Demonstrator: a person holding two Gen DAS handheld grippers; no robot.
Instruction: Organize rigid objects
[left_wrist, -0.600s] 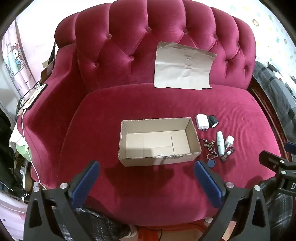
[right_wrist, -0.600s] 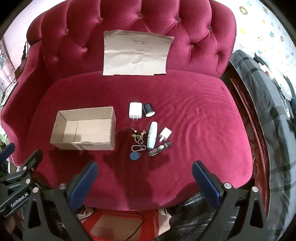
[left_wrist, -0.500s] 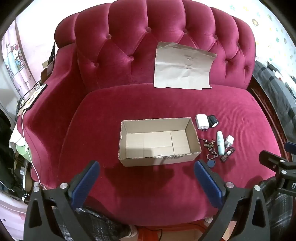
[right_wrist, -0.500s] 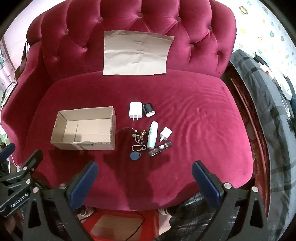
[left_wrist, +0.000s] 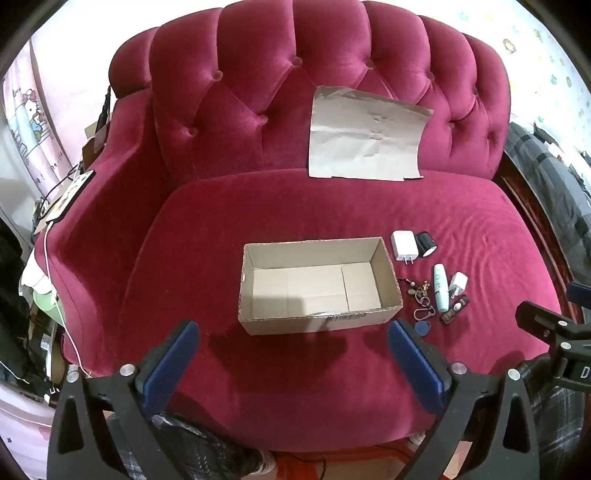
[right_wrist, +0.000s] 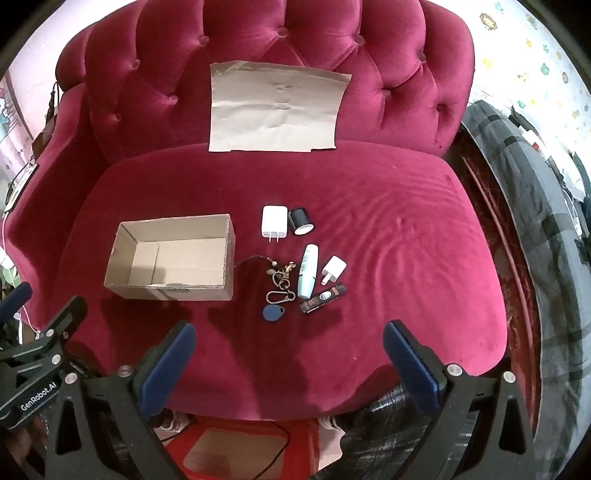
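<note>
Both grippers hover over the front edge of the red velvet sofa (right_wrist: 369, 229), neither touching anything. Left gripper (left_wrist: 291, 354): jaws spread wide, nothing between them, lined up in front of the cardboard box (left_wrist: 317, 284). Right gripper (right_wrist: 288, 354): jaws likewise spread wide and empty, facing the cluster of small items. The box sits open-topped on the seat cushion, nothing visible inside. All items are on the cushion just right of the box, none in it. Back row: large white charger (right_wrist: 274, 222), prongs toward the camera, with a black cylinder (right_wrist: 301, 221) lying on its side just beside it. Middle: pale mint tube (right_wrist: 307, 271) lying lengthwise, a small white plug (right_wrist: 334, 268) just to its right, and a keyring bundle with carabiner (right_wrist: 280, 284) to its left, its cord reaching toward the box wall. Front: blue key fob (right_wrist: 273, 314) attached at the carabiner end, and a small dark tube with label (right_wrist: 322, 298) lying at an angle, close to the mint tube's lower end. A sheet of flat cardboard (right_wrist: 277, 110) leans against the tufted backrest, well apart from the rest. In the left wrist view the right gripper shows at the right edge.
</note>
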